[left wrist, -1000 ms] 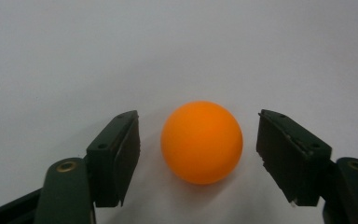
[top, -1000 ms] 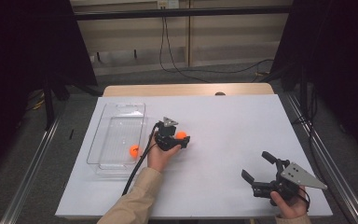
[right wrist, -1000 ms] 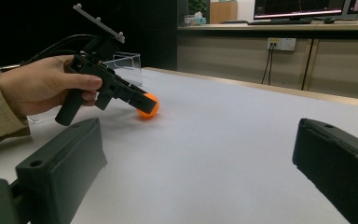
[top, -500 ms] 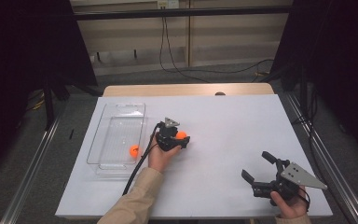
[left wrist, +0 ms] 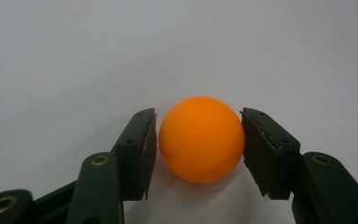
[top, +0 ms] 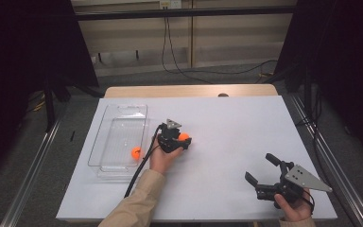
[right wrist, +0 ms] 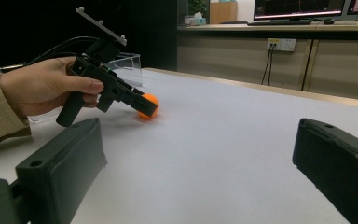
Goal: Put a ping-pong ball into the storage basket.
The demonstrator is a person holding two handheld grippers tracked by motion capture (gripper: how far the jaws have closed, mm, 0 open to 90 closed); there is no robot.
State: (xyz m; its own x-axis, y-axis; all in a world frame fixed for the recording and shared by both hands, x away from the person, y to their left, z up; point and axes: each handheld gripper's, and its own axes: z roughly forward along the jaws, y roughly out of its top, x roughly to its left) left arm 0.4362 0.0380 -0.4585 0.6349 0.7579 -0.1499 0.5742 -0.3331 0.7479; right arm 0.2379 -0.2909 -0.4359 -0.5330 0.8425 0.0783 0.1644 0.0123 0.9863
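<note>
The orange ball (left wrist: pixel 200 139) sits on the white table (top: pixel 236 132), directly ahead of the left gripper (top: pixel 182 142) and squarely between its 2 jaws — that alignment is what the coming move depends on. In the left gripper view the jaws have just been closing on the ball; the left pad looks to be touching its side and the right pad sits at its edge, though I cannot tell whether either is pressing firmly yet. The ball still rests on the table, not lifted.

A ball has no long axis, so the line that matters is the one across its widest part, and the pads sit level with it (a grip higher or lower would likely squeeze it out).

The clear tray (top: pixel 123 113) lies just beside the left hand, on its outer side, with a 2nd orange ball (top: pixel 136 152) inside — a short carry, I judge.

The right gripper (top: pixel 264 173) is well apart near the table's front edge, jaws spread wide with nothing in them; the left is plainly the nearer one.
</note>
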